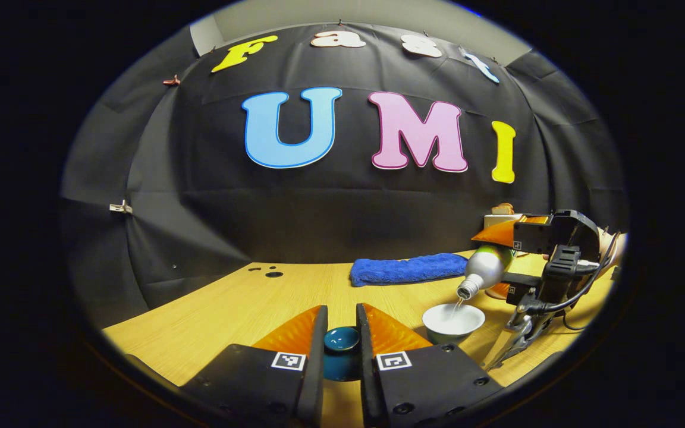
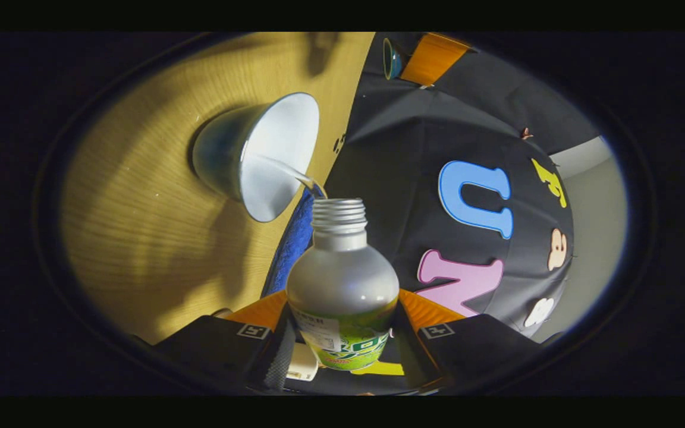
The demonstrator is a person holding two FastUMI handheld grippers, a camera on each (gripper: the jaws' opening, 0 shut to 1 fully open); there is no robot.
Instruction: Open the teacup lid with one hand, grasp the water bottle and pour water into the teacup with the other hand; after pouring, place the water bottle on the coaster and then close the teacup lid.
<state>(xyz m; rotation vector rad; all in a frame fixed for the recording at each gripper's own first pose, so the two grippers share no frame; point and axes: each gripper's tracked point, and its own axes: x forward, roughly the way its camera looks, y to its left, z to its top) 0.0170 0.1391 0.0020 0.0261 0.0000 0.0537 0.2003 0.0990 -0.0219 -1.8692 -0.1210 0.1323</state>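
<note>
1. In the left gripper view we see our left tongs (image 1: 342, 324) clenched on the small, round, dark teal teacup lid (image 1: 341, 340), a finger pressing on either side of it; the lid is held above the light wooden tabletop (image 1: 211, 321), its hollow side facing away from the camera.
2. To the right of the lid stands the open white-lined ceramic teacup (image 1: 453, 321) on the tabletop, well clear of the lid.
3. Above the teacup, the right tongs (image 1: 512, 261) grasp the silver metal water bottle with a green label (image 1: 485, 270). The bottle is tilted mouth-down toward the cup, and a thin stream of water (image 1: 456, 304) falls from its threaded neck into the bowl.
4. In the right gripper view (which is rolled over with the pour, so the tabletop (image 2: 140, 238) runs up the left side) we look along the bottle (image 2: 342, 279), its body wedged between both fingers of the right tongs (image 2: 342, 333). The stream (image 2: 286, 169) arcs from the open neck into the white interior of the teacup (image 2: 259, 154).
5. Behind the cup, a folded blue terry towel (image 1: 408, 268) lies on the tabletop near the black cloth wall; its edge (image 2: 295, 238) shows beside the bottle too.
6. At the top of the right gripper view, the lid (image 2: 391, 58) appears in the left tongs (image 2: 402, 59).
</note>
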